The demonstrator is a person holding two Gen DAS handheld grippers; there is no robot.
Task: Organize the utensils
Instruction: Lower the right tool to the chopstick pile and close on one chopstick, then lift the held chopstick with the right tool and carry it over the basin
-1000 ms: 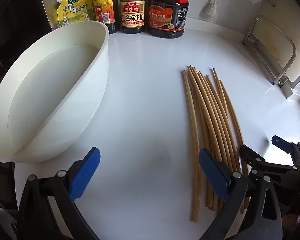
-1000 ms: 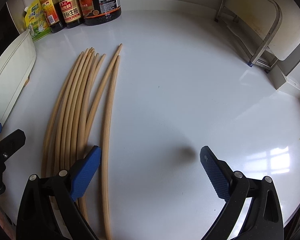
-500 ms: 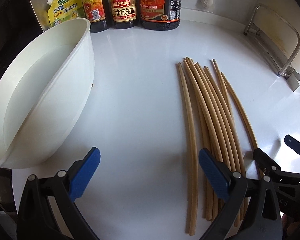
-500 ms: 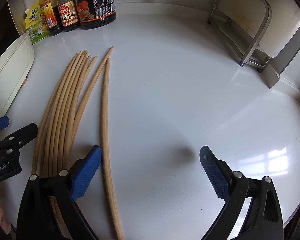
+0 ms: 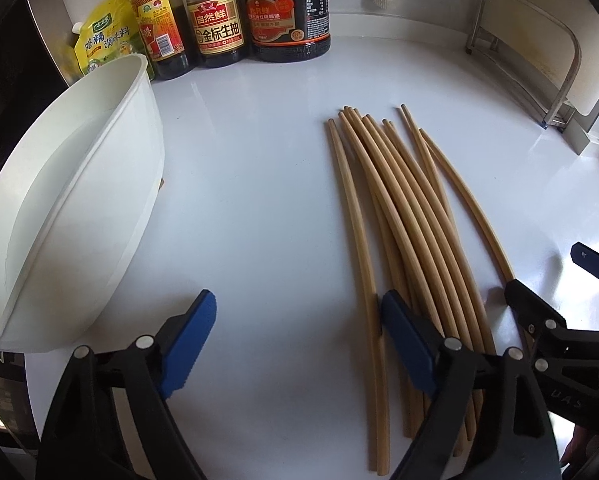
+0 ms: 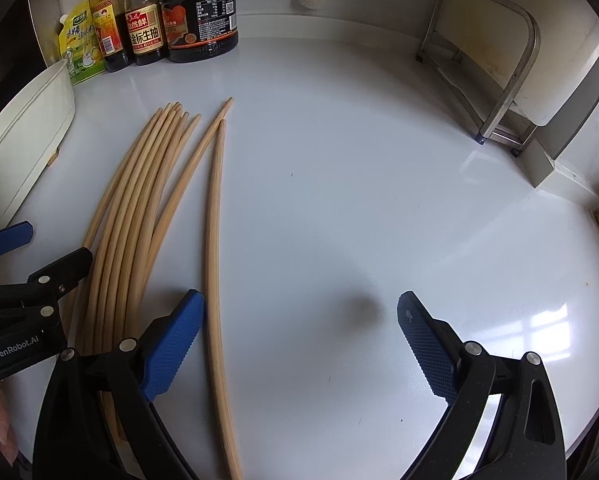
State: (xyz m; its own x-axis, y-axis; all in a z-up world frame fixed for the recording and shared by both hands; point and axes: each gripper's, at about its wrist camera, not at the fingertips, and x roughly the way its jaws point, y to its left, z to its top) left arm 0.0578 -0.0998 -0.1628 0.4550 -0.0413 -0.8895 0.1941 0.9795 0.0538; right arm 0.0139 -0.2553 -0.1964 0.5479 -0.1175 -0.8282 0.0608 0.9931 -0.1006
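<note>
Chopsticks (image 5: 399,216) lie in a loose bundle on the white counter (image 5: 251,184), tips toward 12 o'clock, thick ends toward 6. In the right wrist view one stick (image 6: 213,248) sits apart at the bundle's 3 o'clock side, its far tip meeting a neighbour's.

Left claw (image 5: 297,342) hangs over the bundle's near end with its jaws parted — they have just been closing in. Its right pad (image 5: 409,344) rests over the sticks, with the leftmost stick just inside it; the left pad (image 5: 187,344) stands over bare counter, well clear. Nothing is pinched.

Right claw (image 6: 299,344) is spread wide and holds nothing. Its left pad (image 6: 171,344) sits between the bundle and the lone stick, which runs just inside it; the right pad (image 6: 427,344) is over bare counter. In the left wrist view this claw shows at 4 o'clock, black arms beside the bundle's outer stick.

A white tub (image 5: 71,216) stands at 9 o'clock of the sticks, well apart. At 11 to 12 o'clock, against the wall — a yellow pouch (image 5: 103,40), then three sauce bottles (image 5: 219,20) in a row. A steel rack (image 6: 495,64) stands at 2 o'clock.
</note>
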